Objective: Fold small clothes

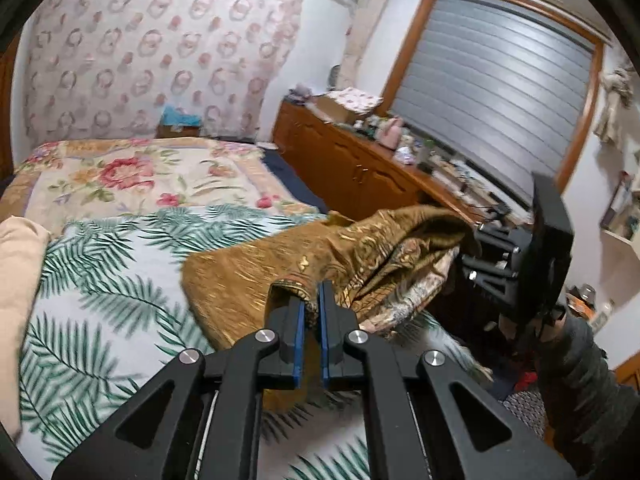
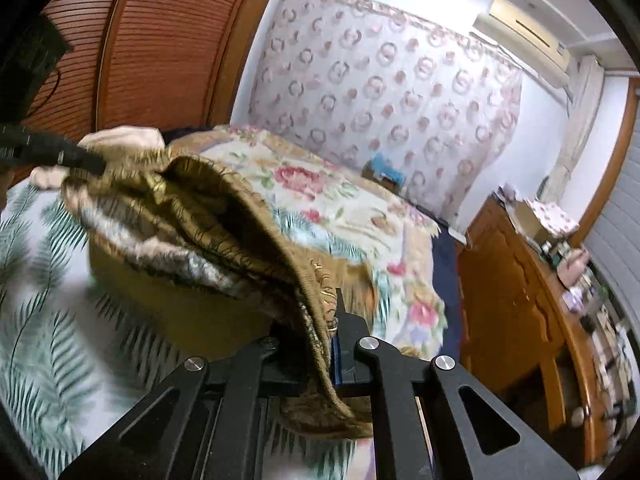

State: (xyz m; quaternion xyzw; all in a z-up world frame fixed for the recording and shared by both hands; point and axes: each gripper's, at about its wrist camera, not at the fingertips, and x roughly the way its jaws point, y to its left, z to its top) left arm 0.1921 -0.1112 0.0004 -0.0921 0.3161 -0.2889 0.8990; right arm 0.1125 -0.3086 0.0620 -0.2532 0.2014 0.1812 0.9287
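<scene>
In the left wrist view, the left gripper (image 1: 313, 300) is clenched on a corner of the golden-brown garment (image 1: 256, 280), its blue pads (image 1: 299, 332) pinching the fabric edge. The garment is lifted partly off the palm-leaf sheet (image 1: 100, 300) on the bed, and stretches right toward the right gripper (image 1: 472, 256), whose tips are hidden in the cloth; a dark knitted sleeve (image 1: 580, 380) shows behind it. A floral quilt (image 1: 132, 176) lies farther back, a wooden cabinet (image 1: 352, 168) beside the bed. In the right wrist view, the right gripper (image 2: 328, 328) is clamped on another edge of the garment (image 2: 200, 208), which drapes over its left finger and sags above the sheet (image 2: 40, 300). The left gripper (image 2: 86, 162) holds the far end.
</scene>
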